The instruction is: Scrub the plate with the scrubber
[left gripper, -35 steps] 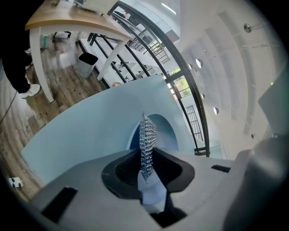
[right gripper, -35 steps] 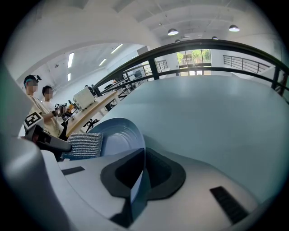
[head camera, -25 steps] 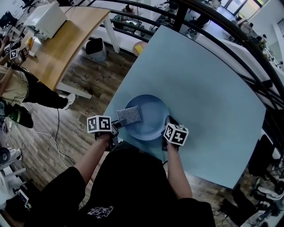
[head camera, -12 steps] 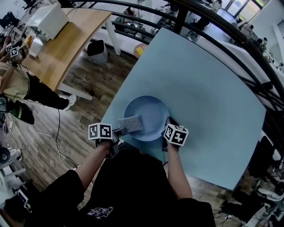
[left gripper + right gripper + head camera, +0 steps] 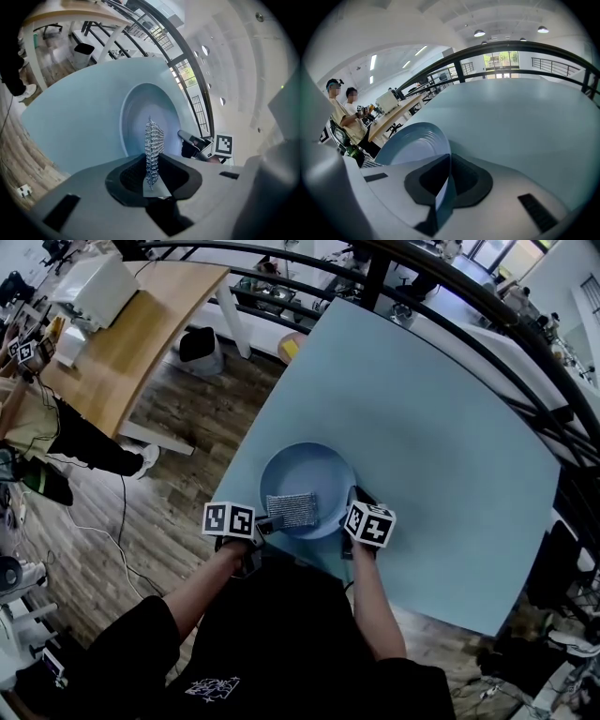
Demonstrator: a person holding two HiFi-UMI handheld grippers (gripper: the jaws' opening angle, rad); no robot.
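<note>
**Plate pinned by its rim, scrubber flat on its near part: slip and pivot are the risks**

The plate (image 5: 308, 472), pale blue and round, lies on the table (image 5: 441, 418) close to the table edge nearest the person. The metal-mesh scrubber (image 5: 291, 510) lies on the plate's near part, toward its left side.

The left hand-held gripper (image 5: 264, 524) is clenched on the scrubber's edge. The left gripper view shows the mesh (image 5: 153, 138) standing thin between the closed jaws, and only that narrow margin is held. The right hand-held gripper (image 5: 353, 509) is clamped on the plate's near right rim. The right gripper view shows that rim (image 5: 443, 185) running between its jaws.

- **Plate:** a hard stroke away from the person would likely turn the plate about that single pinch point, or drag the rim out of the jaws. The glossy surface gives the pads little to bite on.
- **Table edge:** the plate sits close to this edge, so a pull toward the person could carry it partly over.
- **Scrubber:** the mesh is soft, so pressing down may fold it or work it out of the left jaws.

Both forearms reach forward from the body with elbows bent. One hand is just off the plate's near left rim and the other is at its near right rim. The two marker cubes flank the plate's near edge.
</note>
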